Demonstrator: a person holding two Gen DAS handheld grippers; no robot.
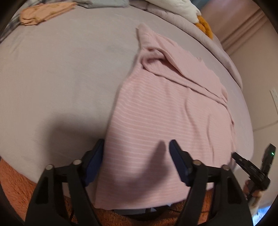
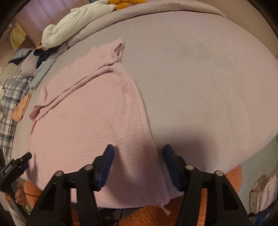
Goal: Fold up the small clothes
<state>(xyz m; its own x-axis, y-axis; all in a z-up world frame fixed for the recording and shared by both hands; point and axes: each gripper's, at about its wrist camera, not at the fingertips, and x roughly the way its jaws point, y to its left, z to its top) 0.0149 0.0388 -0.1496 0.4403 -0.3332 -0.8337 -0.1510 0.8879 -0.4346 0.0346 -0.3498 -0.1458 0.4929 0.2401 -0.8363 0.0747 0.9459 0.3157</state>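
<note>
A pink striped garment point(image 1: 166, 111) lies spread on the grey bed sheet point(image 1: 60, 78), its sleeves folded across the far part. It also shows in the right wrist view point(image 2: 90, 114). My left gripper point(image 1: 137, 147) is open and empty, hovering over the garment's near left edge. My right gripper point(image 2: 138, 153) is open and empty, straddling the garment's near right edge. The right gripper also shows at the right edge of the left wrist view point(image 1: 252, 166). The left gripper shows at the left edge of the right wrist view point(image 2: 15, 165).
A folded peach garment point(image 1: 43, 12) lies at the far left of the bed. A white and orange plush toy point(image 2: 78, 20) and bunched bedding lie at the head. Plaid cloth point(image 2: 10, 104) and other clothes lie at the left. An orange fuzzy blanket point(image 2: 144, 215) hangs at the near edge.
</note>
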